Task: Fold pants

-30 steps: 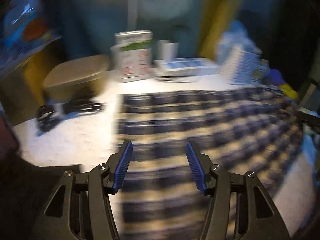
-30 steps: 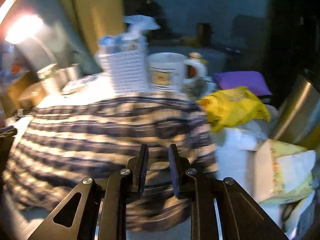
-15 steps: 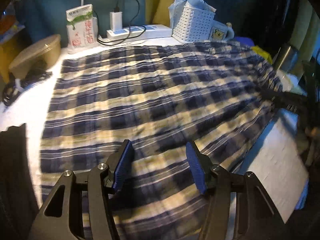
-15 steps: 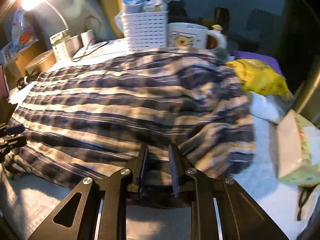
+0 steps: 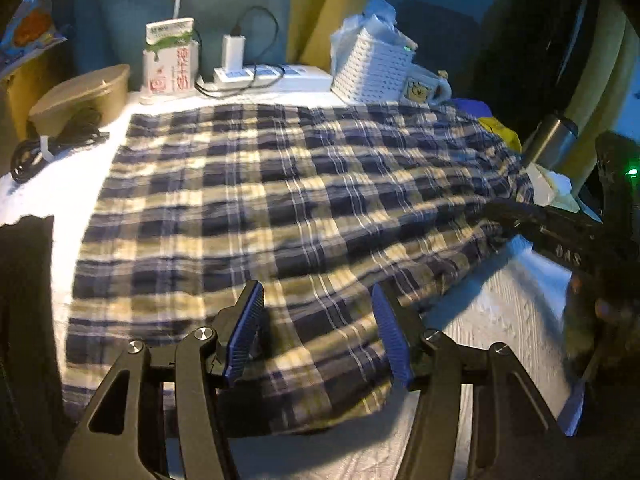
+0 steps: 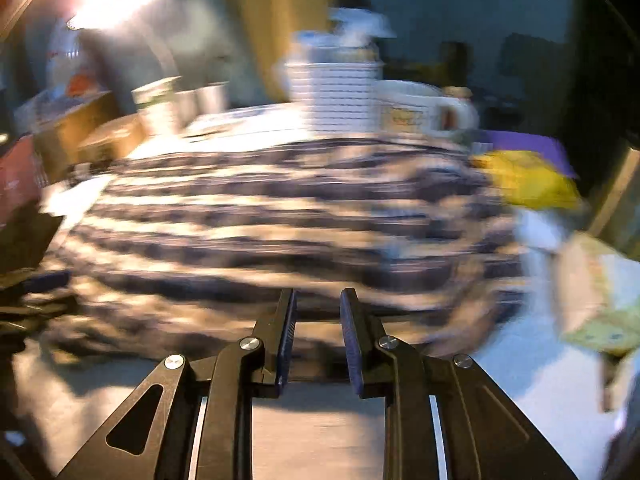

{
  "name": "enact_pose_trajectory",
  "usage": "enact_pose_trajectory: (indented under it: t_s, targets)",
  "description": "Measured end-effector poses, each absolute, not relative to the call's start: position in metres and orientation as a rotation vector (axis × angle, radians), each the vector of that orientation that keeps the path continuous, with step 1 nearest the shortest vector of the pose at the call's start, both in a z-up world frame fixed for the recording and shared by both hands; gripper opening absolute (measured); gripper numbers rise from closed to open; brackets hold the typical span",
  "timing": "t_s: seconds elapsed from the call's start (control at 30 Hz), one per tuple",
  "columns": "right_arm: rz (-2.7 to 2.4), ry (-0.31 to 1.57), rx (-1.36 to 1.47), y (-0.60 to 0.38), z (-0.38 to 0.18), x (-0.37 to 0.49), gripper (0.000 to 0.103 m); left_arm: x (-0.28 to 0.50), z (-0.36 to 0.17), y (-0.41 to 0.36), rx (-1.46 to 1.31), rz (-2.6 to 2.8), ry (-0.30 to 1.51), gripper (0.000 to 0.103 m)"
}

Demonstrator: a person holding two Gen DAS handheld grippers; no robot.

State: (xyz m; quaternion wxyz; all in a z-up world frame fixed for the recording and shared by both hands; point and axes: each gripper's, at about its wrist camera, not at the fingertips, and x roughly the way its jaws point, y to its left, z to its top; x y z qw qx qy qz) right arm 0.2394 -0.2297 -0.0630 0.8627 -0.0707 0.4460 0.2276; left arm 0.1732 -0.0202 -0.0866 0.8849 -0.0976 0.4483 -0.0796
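The blue and cream plaid pants (image 5: 280, 200) lie spread across the white-covered table (image 5: 500, 320). My left gripper (image 5: 316, 320) hangs open over their near edge; cloth shows in the gap, but the pads do not press it. My right gripper (image 6: 318, 320) sits at the pants' (image 6: 260, 232) near right edge. Its jaws are opening with a narrow gap, and the view is too blurred to tell whether cloth lies in it. From the left wrist view the right gripper (image 5: 504, 216) reaches in from the right, its tips at the pants' right hem.
Along the back stand a white lattice basket (image 5: 372, 72), a mug (image 5: 424, 88), a power strip with charger (image 5: 256, 74) and a carton (image 5: 172, 60). A tan bowl (image 5: 80, 96) and coiled cable (image 5: 48, 148) sit left. A yellow bag (image 6: 528, 180) and steel flask (image 5: 552, 140) crowd the right.
Both views swung over the table and now sit closer to the pants' near edge. The right gripper's jaws have parted a little, and its view has blurred again.
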Motion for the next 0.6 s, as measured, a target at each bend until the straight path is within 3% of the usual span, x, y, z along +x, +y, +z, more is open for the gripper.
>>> enact_pose_trajectory:
  t_s: [0.27,0.6]
  targets:
    - [0.691,0.995,-0.253,-0.153,-0.085,0.203,0.024,0.158,-0.101,-0.023,-0.133,-0.165,0.937,0.057]
    - [0.531,0.991,-0.244,-0.213,-0.092,0.216,0.024,0.146,-0.101,-0.021,-0.118,-0.141,0.921,0.057]
